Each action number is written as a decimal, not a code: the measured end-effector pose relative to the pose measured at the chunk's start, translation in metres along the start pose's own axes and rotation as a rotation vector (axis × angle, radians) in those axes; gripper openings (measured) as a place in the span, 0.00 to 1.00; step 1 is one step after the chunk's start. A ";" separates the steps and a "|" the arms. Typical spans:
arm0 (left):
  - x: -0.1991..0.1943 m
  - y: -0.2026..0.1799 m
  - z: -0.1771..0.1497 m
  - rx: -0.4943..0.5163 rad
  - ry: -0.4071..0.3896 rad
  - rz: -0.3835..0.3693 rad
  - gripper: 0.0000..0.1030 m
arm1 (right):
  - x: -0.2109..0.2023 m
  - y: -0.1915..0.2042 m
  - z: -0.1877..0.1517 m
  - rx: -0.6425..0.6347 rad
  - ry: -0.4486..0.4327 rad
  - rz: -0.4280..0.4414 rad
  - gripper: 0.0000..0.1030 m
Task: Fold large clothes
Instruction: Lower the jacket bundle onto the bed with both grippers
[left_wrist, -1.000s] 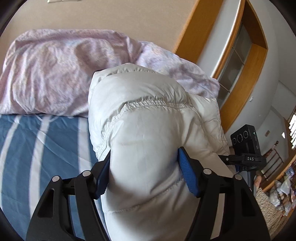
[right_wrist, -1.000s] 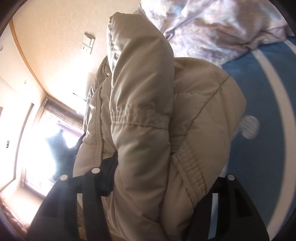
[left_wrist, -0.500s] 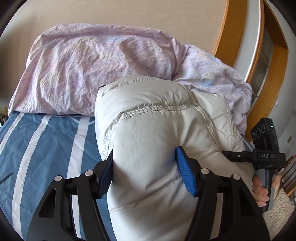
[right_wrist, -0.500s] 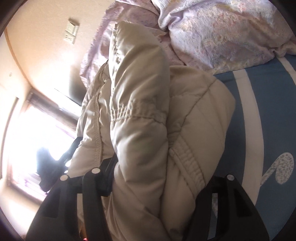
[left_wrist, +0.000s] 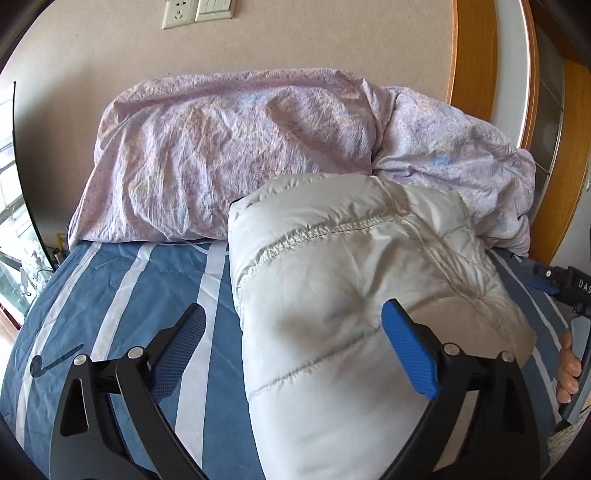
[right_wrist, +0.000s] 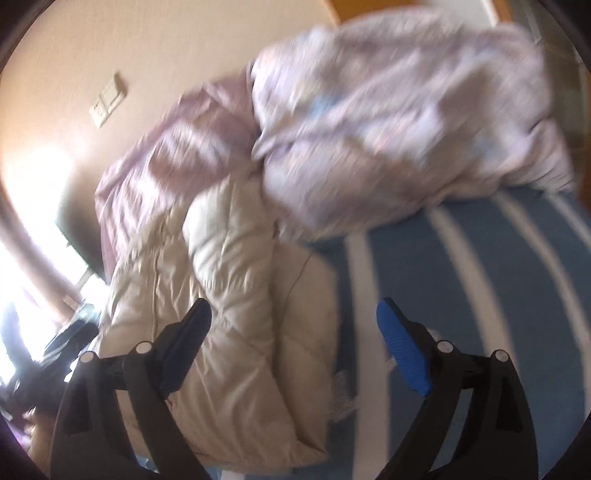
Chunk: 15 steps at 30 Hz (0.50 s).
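Note:
A puffy off-white down jacket (left_wrist: 354, 295) lies folded in a thick bundle on the blue striped bed sheet (left_wrist: 122, 295). My left gripper (left_wrist: 295, 332) is open, its jaws wide apart; the jacket's near end lies between them, against the right pad and apart from the left pad. In the blurred right wrist view the jacket (right_wrist: 236, 314) lies on the sheet (right_wrist: 461, 280). My right gripper (right_wrist: 291, 325) is open over the jacket's right edge, holding nothing. The right gripper's body (left_wrist: 569, 288) and the hand show at the left wrist view's right edge.
A crumpled lilac duvet (left_wrist: 258, 147) is heaped at the bed's head against the beige wall, touching the jacket's far end; it also shows in the right wrist view (right_wrist: 406, 122). A wooden cabinet frame (left_wrist: 480, 55) stands to the right. A window is at the far left.
Both grippers have opened and let go of the jacket, which has come down to rest on the bed. The right gripper is moving, so its view is blurred.

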<state>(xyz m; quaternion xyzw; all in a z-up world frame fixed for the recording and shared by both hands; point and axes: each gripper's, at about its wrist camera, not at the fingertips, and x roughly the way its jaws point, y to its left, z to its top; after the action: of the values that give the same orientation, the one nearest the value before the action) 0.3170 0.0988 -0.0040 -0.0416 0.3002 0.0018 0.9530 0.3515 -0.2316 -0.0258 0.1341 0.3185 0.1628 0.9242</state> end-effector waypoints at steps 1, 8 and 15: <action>-0.004 -0.002 0.001 0.003 -0.004 -0.002 0.95 | -0.006 0.005 0.002 -0.009 -0.024 0.000 0.87; -0.004 -0.026 0.001 0.061 -0.003 0.050 0.95 | 0.013 0.076 -0.013 -0.224 -0.043 -0.064 0.56; 0.017 -0.037 0.000 0.064 0.036 0.090 0.95 | 0.059 0.099 -0.007 -0.301 -0.023 -0.100 0.49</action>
<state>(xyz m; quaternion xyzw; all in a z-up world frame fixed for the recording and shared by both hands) 0.3316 0.0619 -0.0108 0.0023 0.3187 0.0344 0.9472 0.3696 -0.1178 -0.0282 -0.0201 0.2863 0.1607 0.9443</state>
